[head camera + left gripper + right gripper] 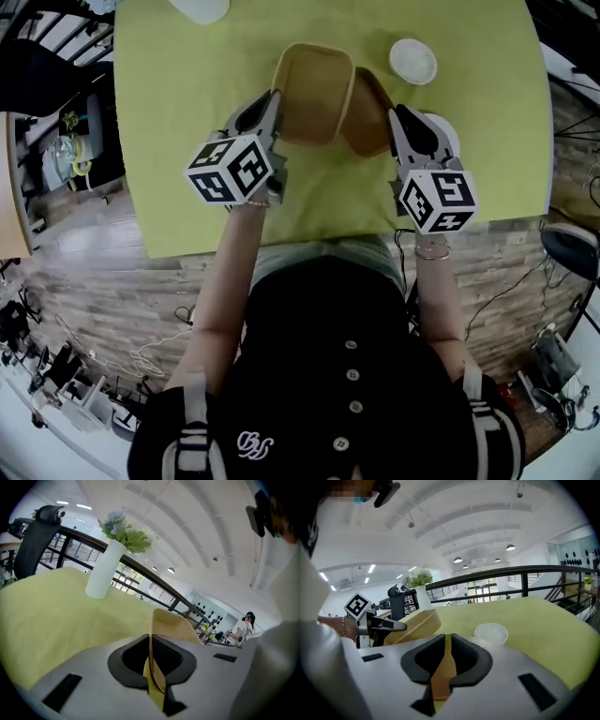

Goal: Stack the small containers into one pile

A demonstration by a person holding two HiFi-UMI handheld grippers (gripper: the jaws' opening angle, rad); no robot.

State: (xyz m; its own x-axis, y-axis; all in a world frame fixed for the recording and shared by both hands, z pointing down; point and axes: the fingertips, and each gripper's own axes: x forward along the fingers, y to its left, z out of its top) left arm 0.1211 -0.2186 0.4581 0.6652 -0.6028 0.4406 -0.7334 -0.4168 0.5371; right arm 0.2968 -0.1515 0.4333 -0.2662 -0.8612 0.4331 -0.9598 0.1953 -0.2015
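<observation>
Black buttoned top (352, 394) fills the near side of the head view, both forearms reaching out over the yellow-green tabletop (169, 141). Left tool (270, 105) is clamped down, jaws nearly together on the thin side wall of the pale tan container (314, 89). You can see that wall pinched edge-on between the pads in the left gripper view (151, 656), with the container (171, 627) rising beyond them. It's tilted, over the middle of the tabletop. Right tool (403, 120) has a matching grip: jaws closed on the wall of the brown container (368, 117), the strip of brown sandwiched between the pads (446, 660). From above, the tan one overlaps the brown one's left side; whether they touch, I can't tell. Beyond the right tool, towards the far right corner, a low white round container (412, 60) sits alone. At the far edge, left of centre, stands a white vase (104, 571) with flowers.
</observation>
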